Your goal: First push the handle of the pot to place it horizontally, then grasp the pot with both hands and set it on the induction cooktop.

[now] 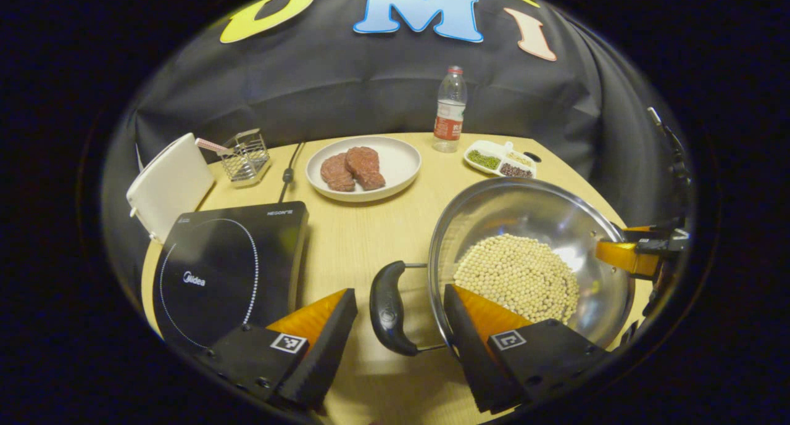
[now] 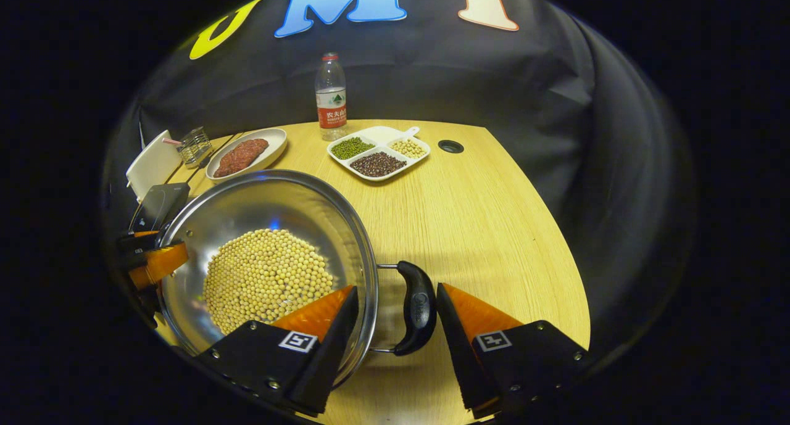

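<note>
A: Where is the pot in the left gripper view?

B: The steel pot sits right of centre on the wooden table, with a heap of soybeans in its bottom. Its black side handle lies low in the frame, between the two fingers of the left gripper, which stands spread wide; the handle has a clear gap to the left finger, and I cannot tell whether the right finger touches the pot's rim.

A: And the cooktop?

B: The black induction cooktop lies at lower left, apart from the pot. Behind it, a white board and a wire basket stand at upper left, a plate of two meat pieces at upper centre, then a water bottle and a divided dish of beans. The other gripper pokes in at the right edge by the pot's far rim.

A: What does the right gripper view show?

B: The pot fills the lower left, soybeans inside. Its other black handle lies between the fingers of the right gripper, also released, jaws wide, with the left finger over the pot's rim. The divided dish, water bottle and meat plate sit in the upper part, and the far gripper shows at the left edge
</note>
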Available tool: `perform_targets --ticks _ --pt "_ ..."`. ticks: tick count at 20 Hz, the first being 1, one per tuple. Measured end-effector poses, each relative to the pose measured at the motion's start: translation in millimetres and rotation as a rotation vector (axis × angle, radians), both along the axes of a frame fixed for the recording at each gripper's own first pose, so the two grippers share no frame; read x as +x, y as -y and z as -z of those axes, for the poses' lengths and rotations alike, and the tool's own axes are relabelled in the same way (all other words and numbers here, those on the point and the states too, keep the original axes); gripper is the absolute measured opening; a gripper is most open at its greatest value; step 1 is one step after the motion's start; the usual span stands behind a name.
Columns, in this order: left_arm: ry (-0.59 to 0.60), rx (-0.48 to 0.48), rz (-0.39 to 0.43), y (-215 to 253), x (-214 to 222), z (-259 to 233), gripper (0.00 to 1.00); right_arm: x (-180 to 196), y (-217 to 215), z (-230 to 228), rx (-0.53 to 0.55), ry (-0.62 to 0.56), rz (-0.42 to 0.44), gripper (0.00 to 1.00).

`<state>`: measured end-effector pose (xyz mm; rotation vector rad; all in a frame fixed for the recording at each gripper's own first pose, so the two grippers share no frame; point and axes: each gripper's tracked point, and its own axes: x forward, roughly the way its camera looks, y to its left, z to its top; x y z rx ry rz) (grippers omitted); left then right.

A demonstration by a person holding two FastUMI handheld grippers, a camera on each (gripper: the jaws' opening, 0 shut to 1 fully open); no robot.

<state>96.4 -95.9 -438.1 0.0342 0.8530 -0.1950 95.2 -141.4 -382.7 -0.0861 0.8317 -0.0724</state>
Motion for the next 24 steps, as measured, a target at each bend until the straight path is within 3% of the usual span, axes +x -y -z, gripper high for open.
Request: perform_targets --ticks 2,3,4,5,6,8,9,11,15,16,17,24 --pt "0.007 0.025 0.022 0.7 2.2 -1.8 0.80 1.0 -3.2 -1.6 0.023 -0.002 0.006 0.68" --pt "-0.001 0.028 0.023 -0.1 2.5 -0.6 0.73 1.3 -2.2 0.3 0.024 -0.010 0.004 0.68" --pt "-0.008 0.024 0.018 0.2 2.3 0.6 0.77 1.7 -2.9 1.0 0.036 -0.004 0.011 0.63" --pt "-0.017 0.020 0.011 0.2 3.6 0.3 0.71 2.4 -3.9 0.0 0.049 -0.002 0.014 0.65" --pt "-0.020 0.021 0.009 -0.5 4.8 1.1 0.70 1.2 -4.5 1.1 0.057 -0.007 0.021 0.58" --pt "-0.027 0.030 0.012 -0.5 5.2 -0.6 0.61 -0.6 -5.0 -0.4 0.046 -0.013 0.019 0.60" --pt "-0.029 0.032 0.015 -1.8 4.5 -2.2 0.66 -2.4 -6.3 -2.0 0.046 -0.015 0.021 0.59" --pt "-0.013 0.029 0.017 -3.5 6.5 -10.5 0.63 -3.4 -8.8 -8.2 0.055 -0.006 0.027 0.59" --pt "0.009 0.032 0.022 -14.6 6.3 -33.1 0.66 -11.2 -21.8 -28.2 0.077 -0.003 0.044 0.59" --pt "0.012 0.029 0.021 -18.9 5.0 -39.5 0.63 -14.3 -26.2 -35.2 0.075 0.000 0.042 0.59" --pt "0.012 0.028 0.021 -24.4 4.0 -45.4 0.66 -17.7 -31.9 -41.4 0.072 0.002 0.038 0.59" --pt "-0.008 0.031 0.001 -82.1 -16.4 -80.7 0.59 -38.4 -87.8 -68.0 0.098 -0.007 0.035 0.59"
